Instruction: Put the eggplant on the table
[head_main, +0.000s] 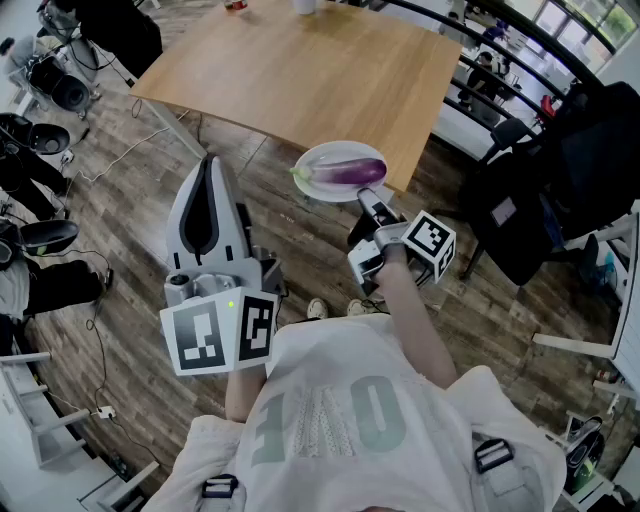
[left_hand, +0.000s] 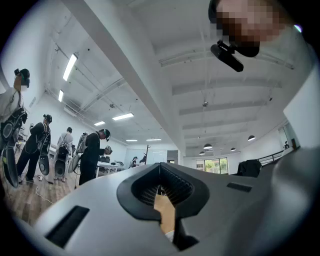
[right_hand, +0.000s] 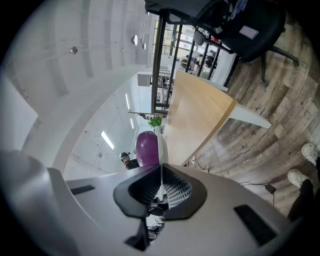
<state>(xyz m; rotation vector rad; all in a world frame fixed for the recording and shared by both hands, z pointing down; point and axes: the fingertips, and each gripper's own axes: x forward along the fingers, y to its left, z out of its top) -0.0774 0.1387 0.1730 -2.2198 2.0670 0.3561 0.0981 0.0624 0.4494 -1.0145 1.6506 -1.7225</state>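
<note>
head view shows the right tool (head_main: 369, 197) clamped on the near rim of a white plate (head_main: 322, 157), and the purple eggplant (head_main: 352, 173) lies across that plate with its green stem end toward the left. the plate is held up off any support, and from above it overlaps the near edge of the wooden table (head_main: 300, 70), close to that edge's right corner. the eggplant is on the plate, not on the table top

right gripper view looks along the right tool (right_hand: 161, 172): its jaws are pressed onto the thin plate (right_hand: 160, 144), seen edge-on as a white strip running up from between them, with the eggplant (right_hand: 145, 149) bulging on the strip's left side and the table (right_hand: 195, 115) beyond

left gripper view shows the left tool (left_hand: 160, 169) with its jaws brought together tip to tip and nothing held between them. in the head view the left tool (head_main: 208, 165) is at the person's left over the wood floor (head_main: 130, 230), well apart from the plate

a black office chair (head_main: 540, 190) stands to the right of the table, and other people (left_hand: 92, 155) stand in the room behind
</note>
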